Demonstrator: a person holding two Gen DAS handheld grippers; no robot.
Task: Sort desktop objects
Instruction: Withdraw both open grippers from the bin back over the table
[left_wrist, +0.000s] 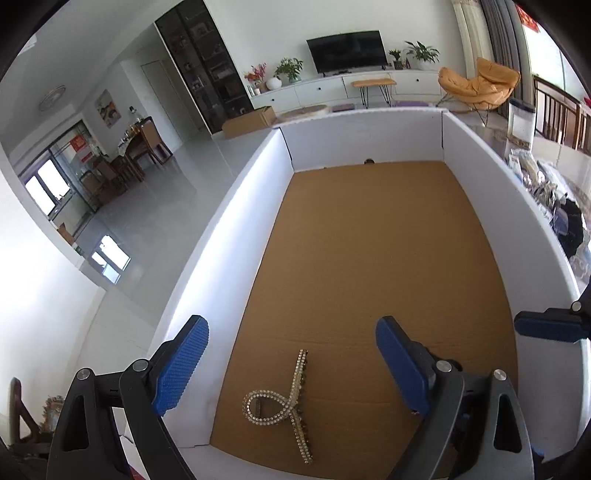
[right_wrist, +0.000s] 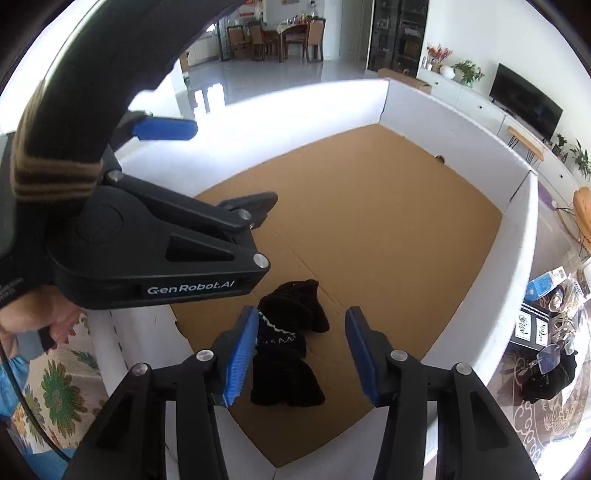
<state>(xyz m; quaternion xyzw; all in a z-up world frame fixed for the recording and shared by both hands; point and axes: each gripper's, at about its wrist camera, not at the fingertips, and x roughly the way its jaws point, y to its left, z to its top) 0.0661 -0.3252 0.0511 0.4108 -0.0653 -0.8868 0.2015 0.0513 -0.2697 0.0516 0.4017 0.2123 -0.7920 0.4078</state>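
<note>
A rhinestone hair claw (left_wrist: 282, 402) lies flat on the brown cardboard floor (left_wrist: 369, 240) of a white-walled box (left_wrist: 480, 192), at six o'clock in the left wrist view, between and just below the left gripper (left_wrist: 291, 365) — its blue fingers (left_wrist: 183, 363) spread wide, touching nothing. In the right wrist view a black fabric bow (right_wrist: 290, 343) rests on the same cardboard near the box's near corner, at six o'clock. The right gripper (right_wrist: 301, 354) hangs over it, fingers (right_wrist: 242, 356) spread apart — the left one at the bow's edge, though contact is unclear. At nine to ten o'clock there, the left gripper reaches in over the box wall.
</note>
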